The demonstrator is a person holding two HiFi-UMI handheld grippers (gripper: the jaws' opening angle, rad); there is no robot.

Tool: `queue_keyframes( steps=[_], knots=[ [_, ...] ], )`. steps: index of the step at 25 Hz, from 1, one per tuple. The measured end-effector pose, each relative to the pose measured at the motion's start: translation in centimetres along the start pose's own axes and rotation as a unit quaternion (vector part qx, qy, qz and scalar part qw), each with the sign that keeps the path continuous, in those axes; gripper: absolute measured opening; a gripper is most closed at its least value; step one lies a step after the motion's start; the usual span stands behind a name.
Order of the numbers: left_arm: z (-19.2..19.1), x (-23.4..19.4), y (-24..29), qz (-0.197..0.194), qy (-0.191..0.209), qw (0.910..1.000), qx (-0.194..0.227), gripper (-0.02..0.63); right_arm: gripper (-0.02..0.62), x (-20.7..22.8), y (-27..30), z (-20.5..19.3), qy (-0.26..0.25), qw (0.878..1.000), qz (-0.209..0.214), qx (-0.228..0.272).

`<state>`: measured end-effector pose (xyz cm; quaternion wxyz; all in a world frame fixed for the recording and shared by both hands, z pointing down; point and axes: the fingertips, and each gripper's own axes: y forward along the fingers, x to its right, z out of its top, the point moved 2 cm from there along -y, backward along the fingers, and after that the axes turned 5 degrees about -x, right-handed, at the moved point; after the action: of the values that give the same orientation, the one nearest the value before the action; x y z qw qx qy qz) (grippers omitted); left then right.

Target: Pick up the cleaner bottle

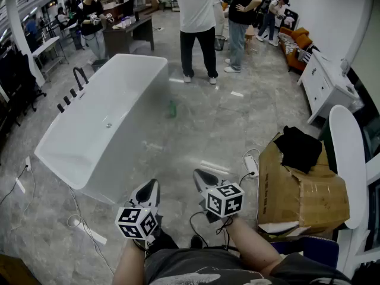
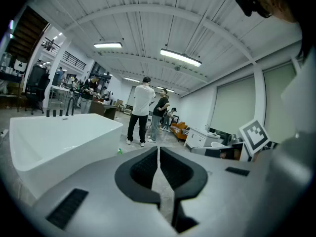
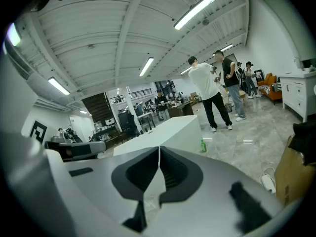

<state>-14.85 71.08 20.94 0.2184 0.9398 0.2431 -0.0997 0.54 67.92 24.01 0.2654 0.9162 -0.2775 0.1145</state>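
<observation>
Cleaner bottle (image 1: 172,108): small, green, upright on the floor (image 1: 237,123), just beside the far long wall of the white bathtub (image 1: 127,135), near its far end. Nothing touches it. It also shows in the left gripper view (image 2: 119,151) and the right gripper view (image 3: 203,145), small, at the tub's foot.

Bathtub: freestanding, runs diagonally from near left to far centre. Dark tap (image 1: 79,76) plus several dark fittings sit on its left rim.

Past the bottle: a person in a white shirt (image 1: 198,16) and a person in a dark top (image 1: 240,16) stand on the floor, well apart from it. More people are further back.

Right side: a cardboard box (image 1: 303,189) with a black cloth (image 1: 300,147) on top. A white power strip (image 1: 251,166) lies on the floor just left of the box. White cabinet (image 1: 323,85) along the right wall, orange sofa (image 1: 297,40) beyond it.

Near edge: left tongs (image 1: 152,186) and right tongs (image 1: 199,176), side by side, held low in front of the person, well short of the bottle, each with its marker cube behind. Left tongs (image 2: 158,149): clenched, pads together, nothing between. Right tongs (image 3: 159,149): clenched too, empty.
</observation>
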Motion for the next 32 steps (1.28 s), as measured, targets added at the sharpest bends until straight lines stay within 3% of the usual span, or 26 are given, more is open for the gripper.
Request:
queue_keyframes(
  steps=[7, 15, 19, 26, 32],
  knots=[
    [0.1, -0.2, 0.3, 0.008, 0.004, 1.0000, -0.004, 0.028, 0.031, -0.3, 0.3, -0.7, -0.002, 1.000, 0.004, -0.010],
    [0.2, 0.6, 0.6, 0.008, 0.010, 0.9999, -0.001, 0.028, 0.029, -0.3, -1.5, -0.5, -0.010, 1.000, 0.014, 0.014],
    [0.0, 1.2, 0.9, 0.017, 0.016, 0.9997, -0.001, 0.028, 0.031, 0.9, -2.0, -0.8, 0.026, 0.999, 0.026, 0.023],
    [-1.3, -0.1, 2.2, 0.025, 0.017, 0.9994, -0.015, 0.028, 0.031, 4.0, -0.4, -2.1, 0.053, 0.999, 0.001, 0.003],
    [-0.5, -2.7, 6.8, 0.014, 0.002, 0.9996, -0.024, 0.028, 0.031, 7.1, 2.2, -1.5, 0.049, 0.998, -0.024, -0.019]
  ],
)
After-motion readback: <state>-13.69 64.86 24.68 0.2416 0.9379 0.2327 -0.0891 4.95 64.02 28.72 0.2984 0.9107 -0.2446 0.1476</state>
